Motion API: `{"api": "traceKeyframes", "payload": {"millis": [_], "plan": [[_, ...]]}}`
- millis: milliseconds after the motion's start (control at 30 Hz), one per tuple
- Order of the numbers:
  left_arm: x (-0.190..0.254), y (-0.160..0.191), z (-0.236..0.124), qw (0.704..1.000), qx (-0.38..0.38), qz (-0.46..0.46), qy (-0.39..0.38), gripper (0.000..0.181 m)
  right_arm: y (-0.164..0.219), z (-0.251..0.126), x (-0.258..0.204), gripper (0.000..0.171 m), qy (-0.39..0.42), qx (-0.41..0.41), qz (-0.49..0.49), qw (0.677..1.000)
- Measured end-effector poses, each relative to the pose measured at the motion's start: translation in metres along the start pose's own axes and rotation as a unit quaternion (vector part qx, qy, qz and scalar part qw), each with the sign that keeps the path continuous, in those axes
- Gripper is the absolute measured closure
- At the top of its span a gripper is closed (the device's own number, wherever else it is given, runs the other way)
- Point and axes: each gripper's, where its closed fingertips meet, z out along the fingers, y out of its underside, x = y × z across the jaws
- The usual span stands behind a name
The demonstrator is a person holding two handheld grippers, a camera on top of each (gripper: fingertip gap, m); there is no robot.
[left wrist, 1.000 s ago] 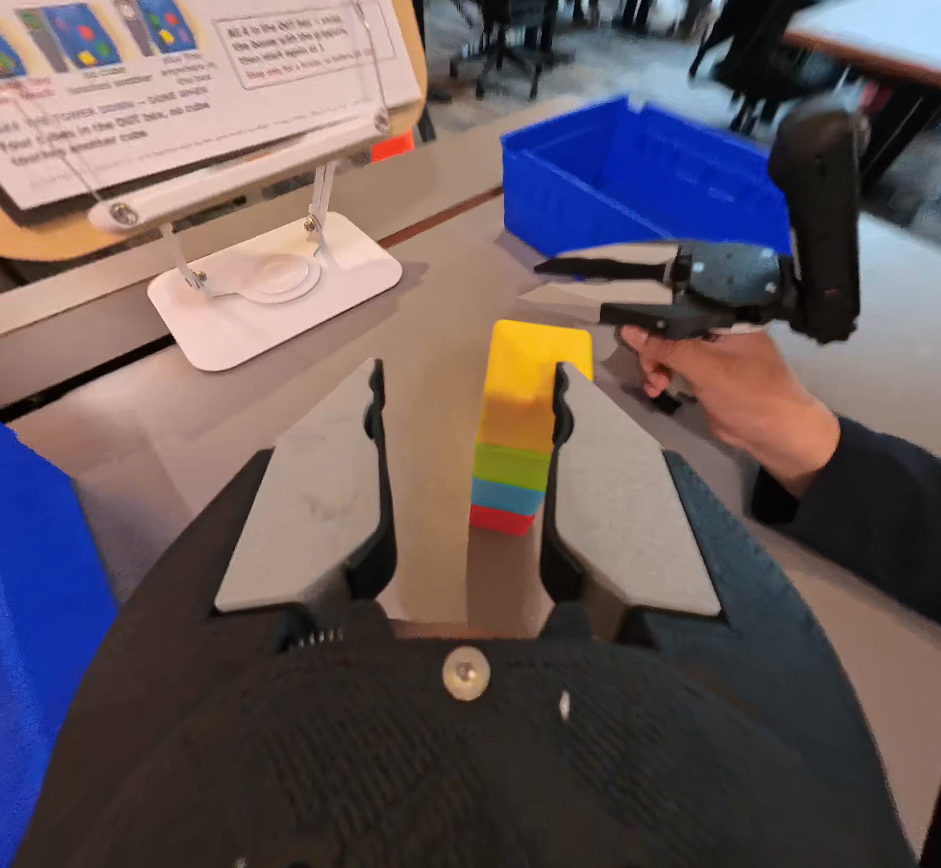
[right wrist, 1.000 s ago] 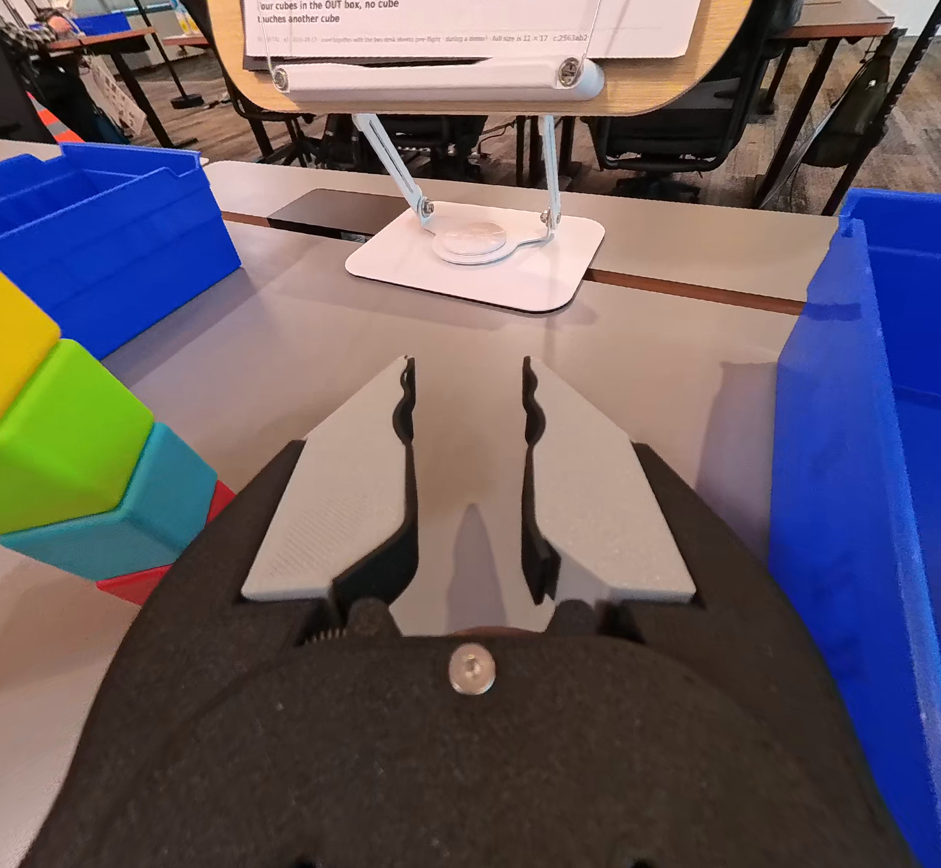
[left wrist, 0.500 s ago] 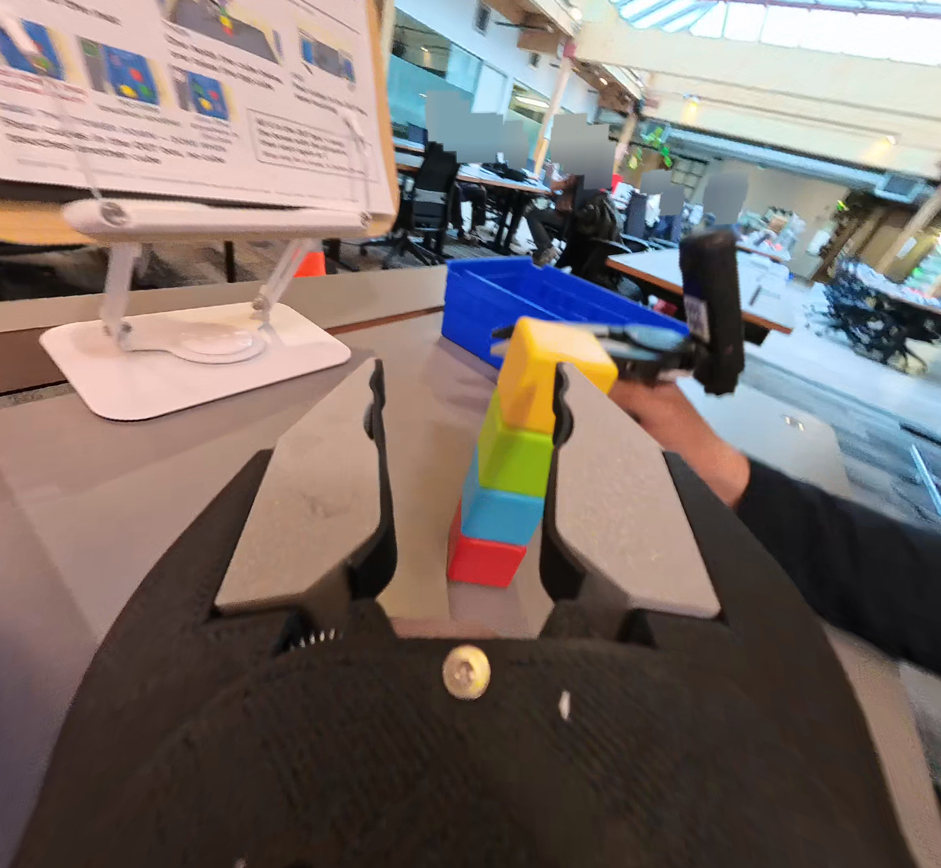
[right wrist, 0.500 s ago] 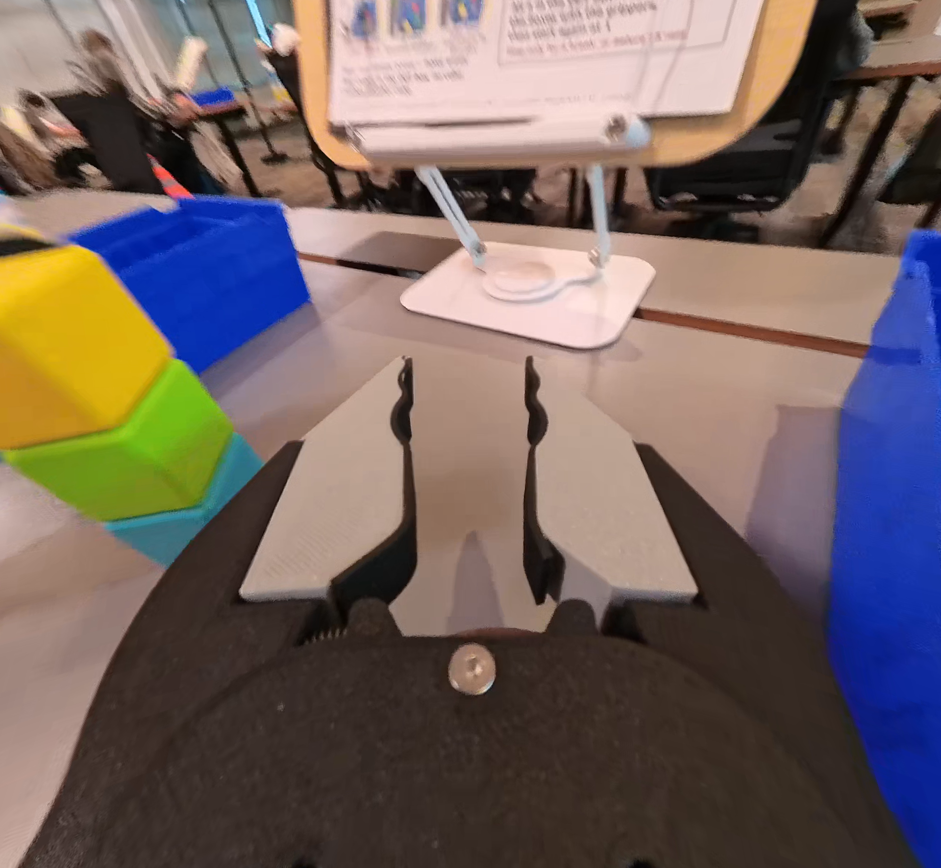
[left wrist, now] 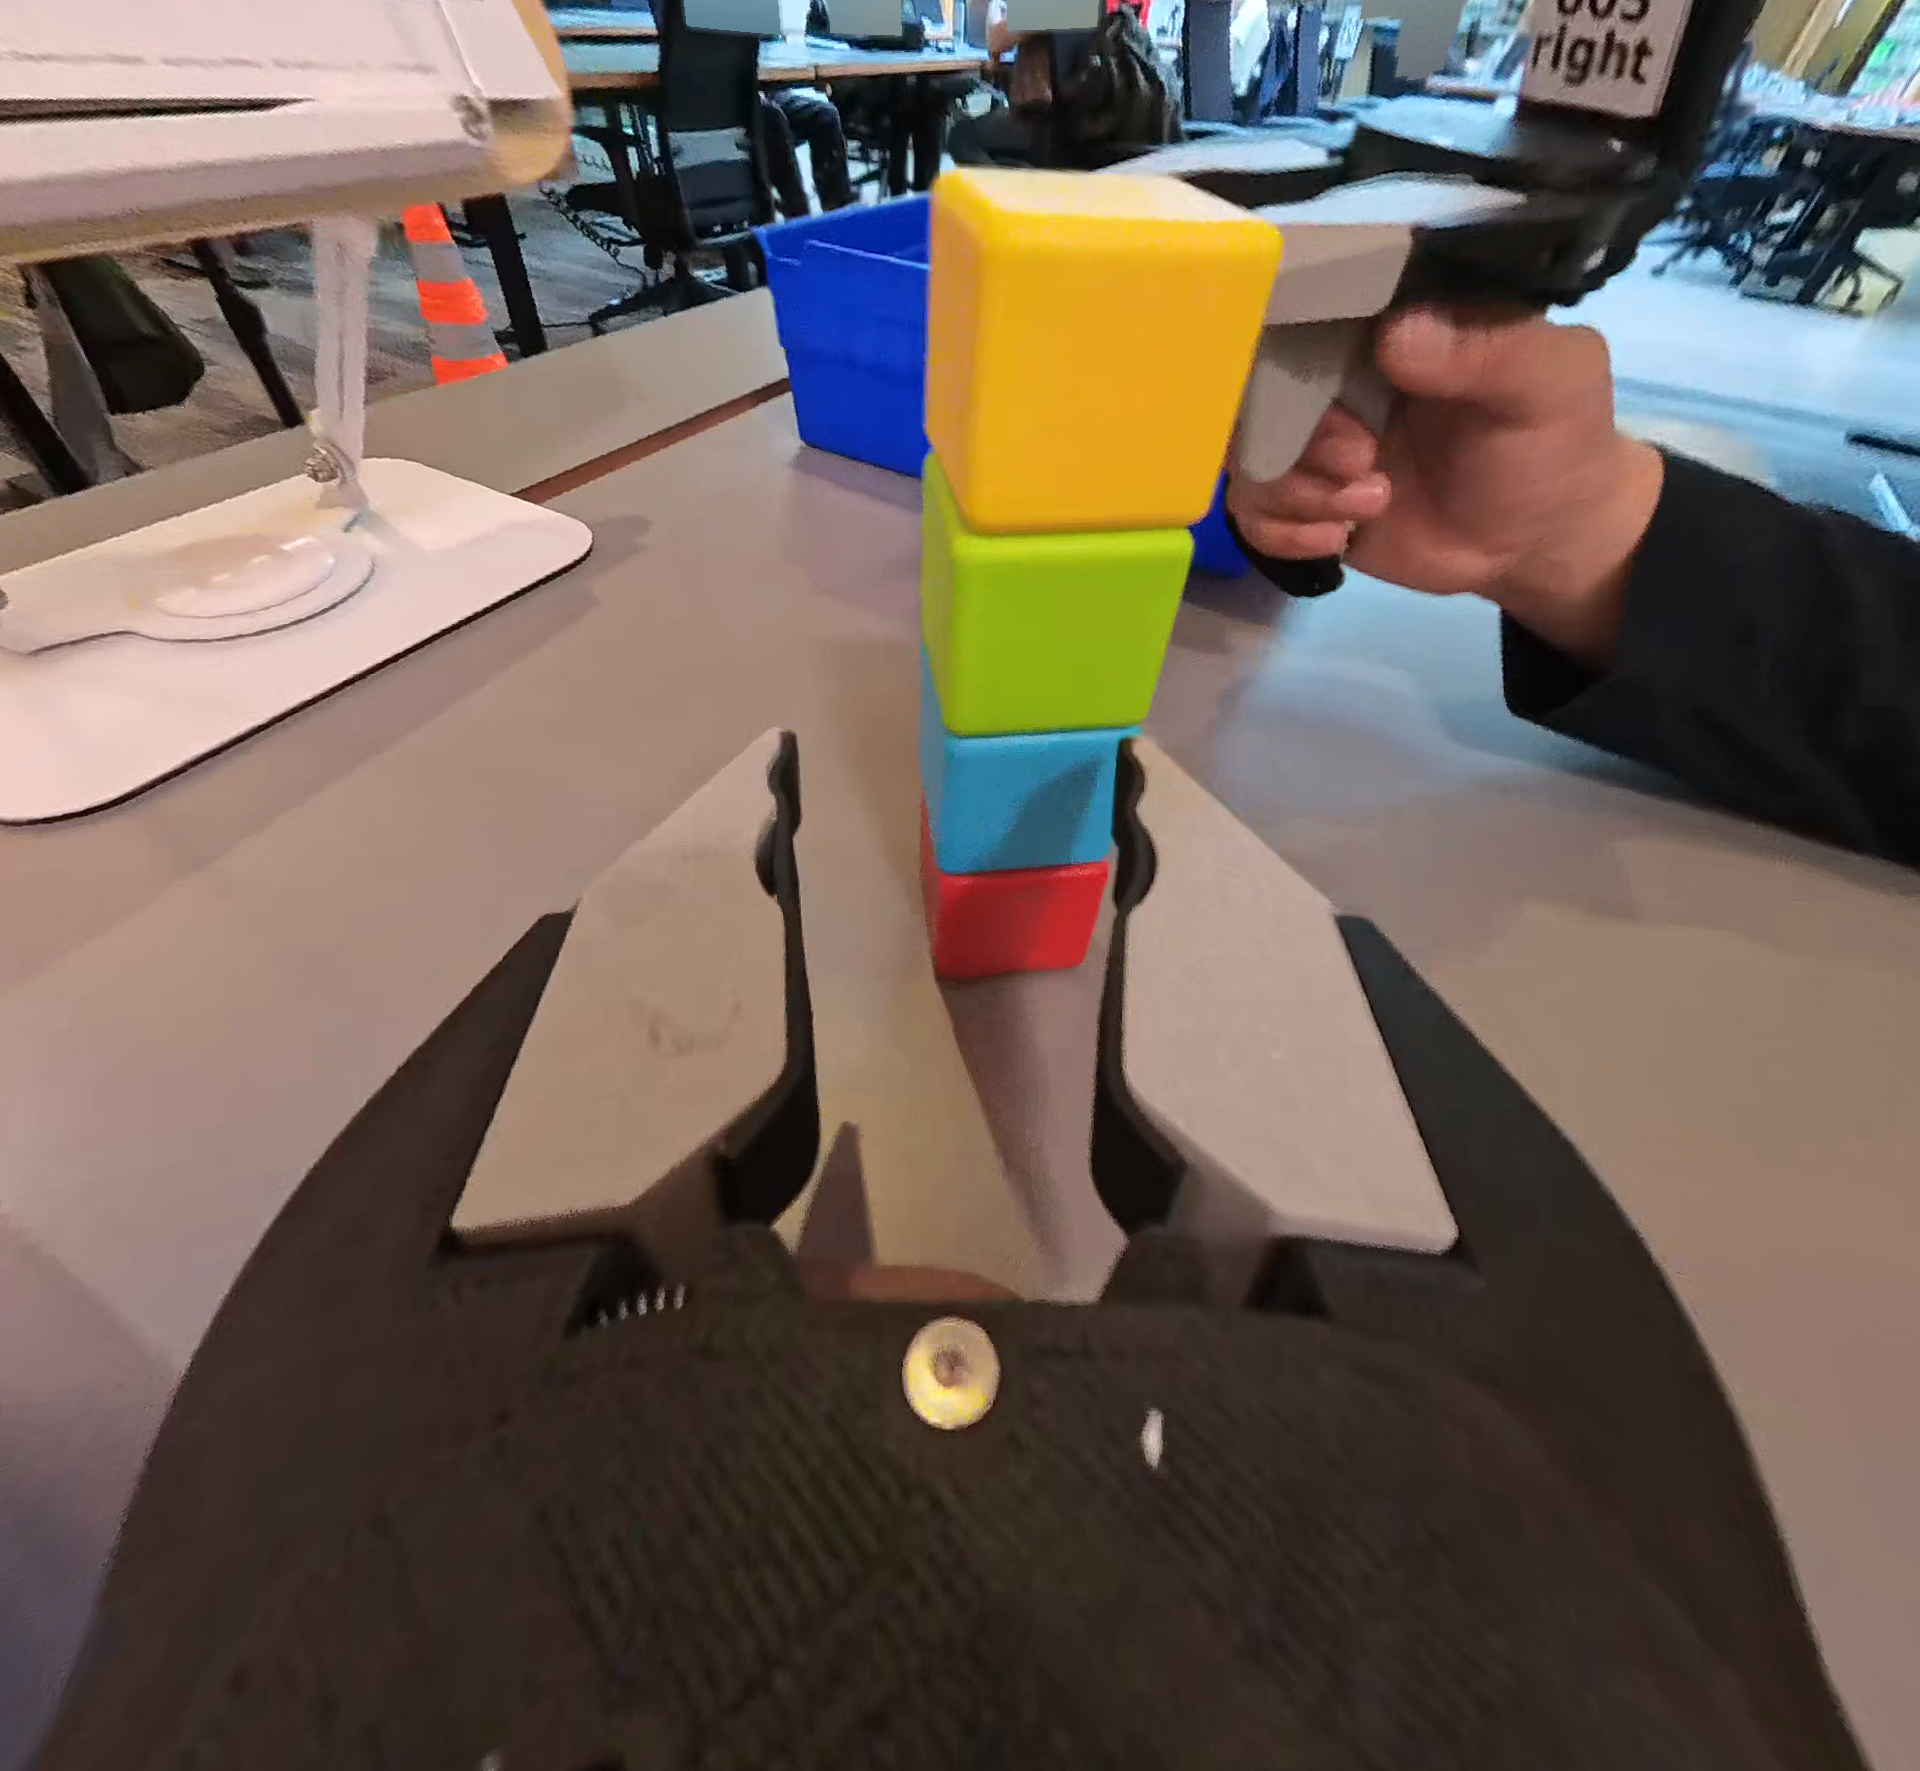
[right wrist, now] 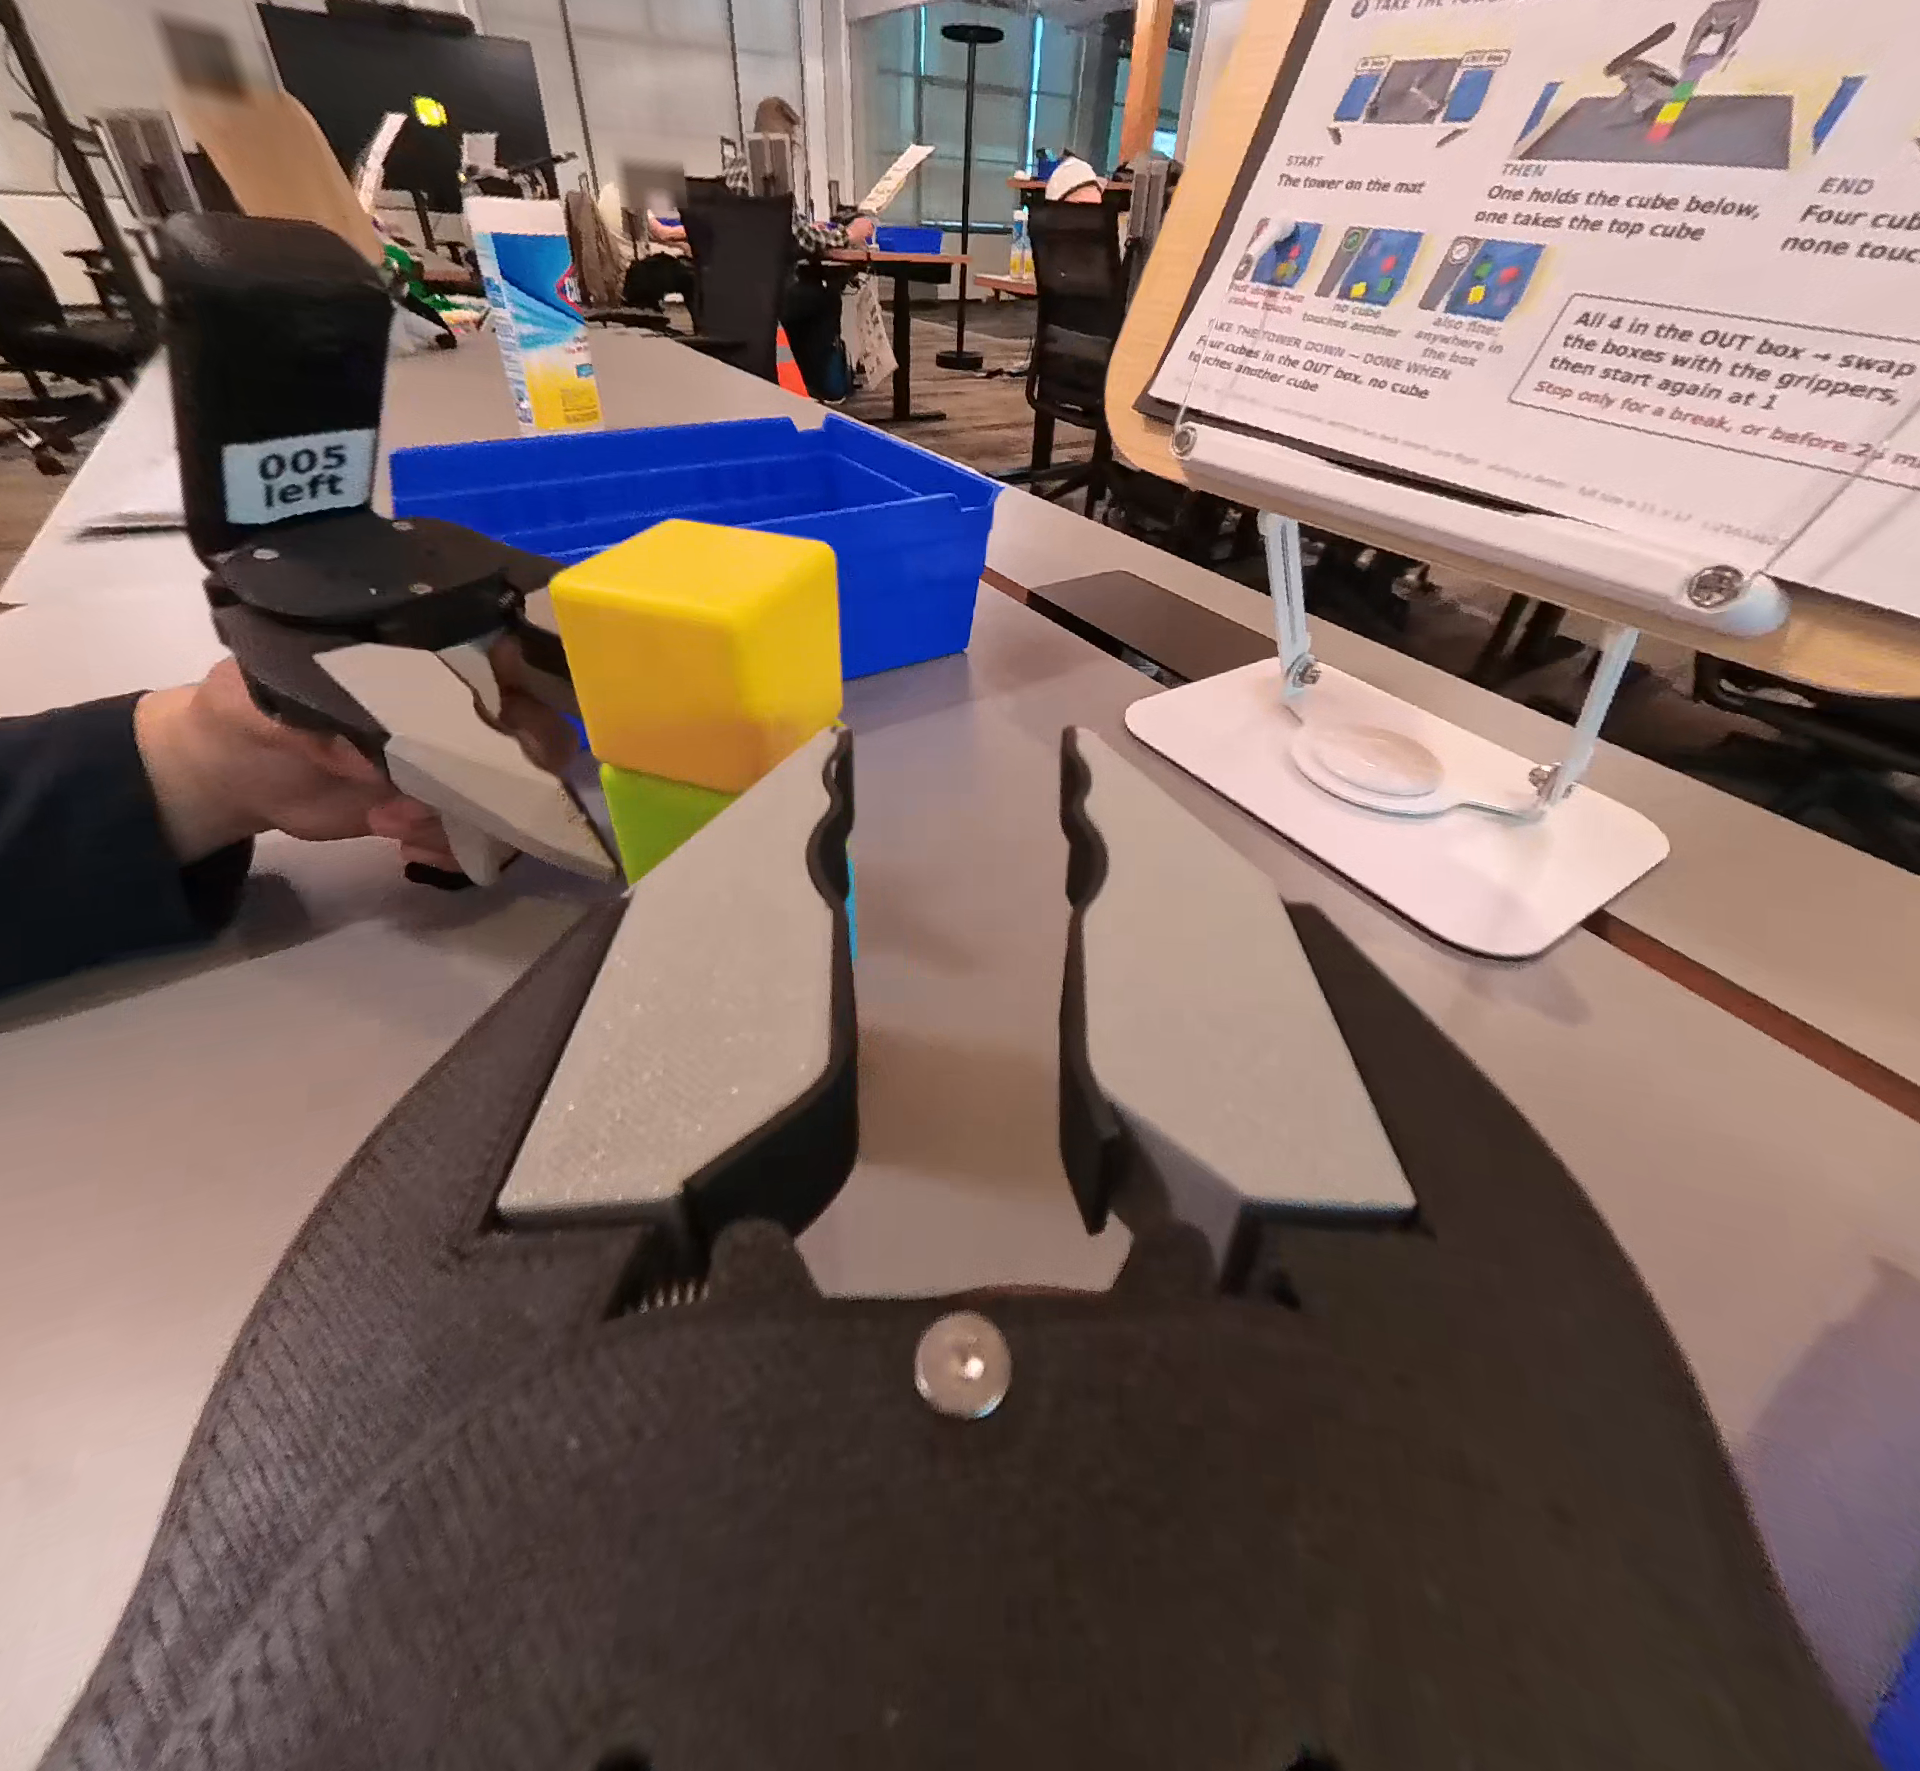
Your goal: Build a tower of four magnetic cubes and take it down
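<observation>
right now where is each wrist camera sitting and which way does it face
Left wrist view: low on the grey table, behind the open left gripper, facing the four-cube tower, yellow plastic cube on top; the right gripper and hand show beyond.
Right wrist view: behind the open right gripper, facing the white document stand; the tower sits left.
Shared: tower, stand.
</observation>
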Motion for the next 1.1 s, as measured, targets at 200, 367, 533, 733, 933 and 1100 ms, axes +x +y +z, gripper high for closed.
{"api": "traceKeyframes", "payload": {"millis": [200,367,533,733,933,1100], "plan": [[0.008,0.007,0.009,0.999,-0.016,0.029,-0.007,0.121,0.009,-0.006,-0.024,0.148,-0.071,-0.013,-0.048,0.996],[0.008,-0.001,0.006,1.0,0.004,0.026,-0.007,0.122,0.019,-0.001,-0.04,0.148,-0.103,-0.037,-0.064,0.992],[0.01,-0.004,0.005,1.0,0.016,0.024,0.001,0.13,0.033,0.006,-0.038,0.151,-0.094,-0.068,-0.074,0.991],[0.022,-0.003,0.007,0.999,0.01,0.039,0.022,0.135,0.047,0.012,-0.027,0.151,-0.057,-0.1,-0.089,0.989],[0.036,-0.001,0.009,0.997,0.004,0.047,0.055,0.144,0.056,0.017,-0.01,0.151,-0.012,-0.117,-0.076,0.99],[0.038,0.0,0.01,0.997,0.003,0.049,0.057,0.142,0.06,0.017,0.004,0.149,0.014,-0.123,-0.04,0.991]]}}
